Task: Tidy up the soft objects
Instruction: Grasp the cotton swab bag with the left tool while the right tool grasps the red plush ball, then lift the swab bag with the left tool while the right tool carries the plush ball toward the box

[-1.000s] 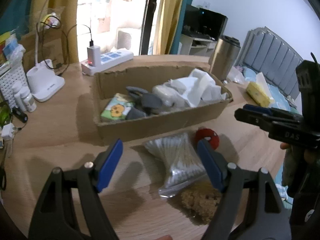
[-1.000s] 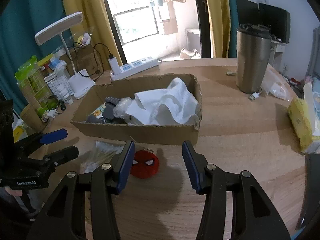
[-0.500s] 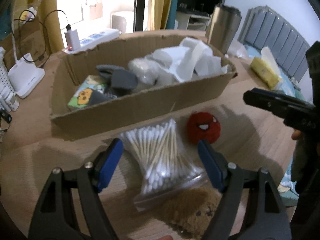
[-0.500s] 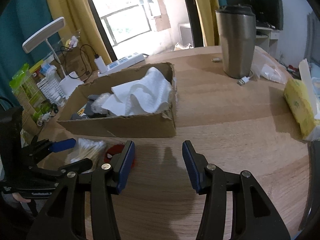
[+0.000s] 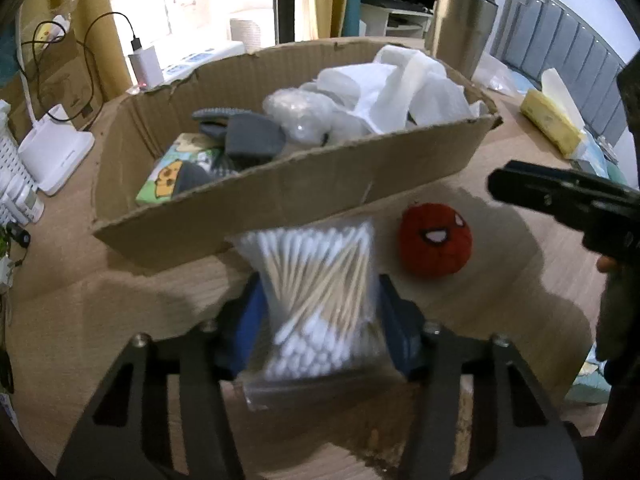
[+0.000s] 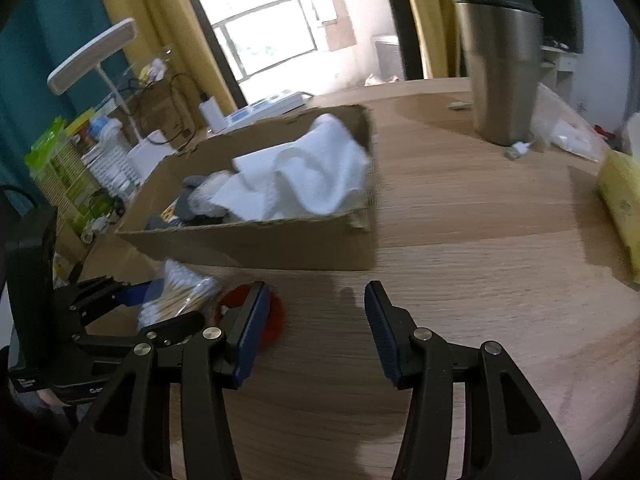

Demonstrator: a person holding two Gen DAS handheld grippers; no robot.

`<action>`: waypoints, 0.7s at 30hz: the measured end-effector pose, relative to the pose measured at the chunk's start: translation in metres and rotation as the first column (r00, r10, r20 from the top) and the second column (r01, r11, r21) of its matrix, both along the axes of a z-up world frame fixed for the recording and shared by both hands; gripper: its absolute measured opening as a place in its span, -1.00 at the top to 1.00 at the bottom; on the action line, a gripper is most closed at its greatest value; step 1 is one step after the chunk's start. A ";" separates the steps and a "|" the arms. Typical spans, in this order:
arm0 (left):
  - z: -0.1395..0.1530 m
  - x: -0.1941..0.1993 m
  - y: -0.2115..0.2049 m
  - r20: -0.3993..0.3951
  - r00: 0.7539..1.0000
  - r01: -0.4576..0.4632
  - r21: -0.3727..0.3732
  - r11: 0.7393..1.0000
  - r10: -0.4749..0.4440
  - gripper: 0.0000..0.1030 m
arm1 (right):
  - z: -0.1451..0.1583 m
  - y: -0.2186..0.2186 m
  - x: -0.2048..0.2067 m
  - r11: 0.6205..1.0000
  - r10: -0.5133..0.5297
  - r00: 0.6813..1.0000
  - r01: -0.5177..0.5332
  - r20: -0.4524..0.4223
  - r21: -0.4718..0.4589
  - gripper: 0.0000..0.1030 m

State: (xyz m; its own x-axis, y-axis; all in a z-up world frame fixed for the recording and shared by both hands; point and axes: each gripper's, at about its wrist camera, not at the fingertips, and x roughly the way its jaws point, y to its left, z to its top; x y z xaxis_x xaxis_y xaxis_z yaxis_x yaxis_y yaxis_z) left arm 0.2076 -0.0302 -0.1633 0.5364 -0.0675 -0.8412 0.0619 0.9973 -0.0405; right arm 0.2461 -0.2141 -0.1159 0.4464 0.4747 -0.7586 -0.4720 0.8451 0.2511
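Observation:
My left gripper is shut on a clear bag of cotton swabs, just in front of the cardboard box. The box holds white cloth, grey items and a small green packet. A red plush ball lies on the table right of the bag. My right gripper is open and empty over bare wood; the red plush ball is partly hidden behind its left finger. The left gripper with the bag shows at the right wrist view's left.
A steel tumbler stands at the back right. A yellow tissue pack lies at the right. A white lamp base, power strip and bottles crowd the left. A brown fuzzy item lies under my left gripper.
My left gripper has closed on the cotton swab bag and moved toward the box. My right gripper has shifted right, staying open.

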 end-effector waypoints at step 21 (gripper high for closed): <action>0.021 -0.026 0.039 0.076 0.997 -0.004 -0.083 0.997 0.011 0.11 | -0.019 0.065 -0.008 0.988 0.110 0.992 -0.116 -0.064 -0.101 -0.17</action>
State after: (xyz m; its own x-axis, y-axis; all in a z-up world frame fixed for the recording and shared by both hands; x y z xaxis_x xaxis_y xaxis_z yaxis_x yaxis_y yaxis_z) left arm 0.1815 0.0091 -0.1423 0.5995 -0.1307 -0.7896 0.0606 0.9912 -0.1181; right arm 0.2378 -0.1487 -0.1354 0.3477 0.4367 -0.8297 -0.5531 0.8101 0.1946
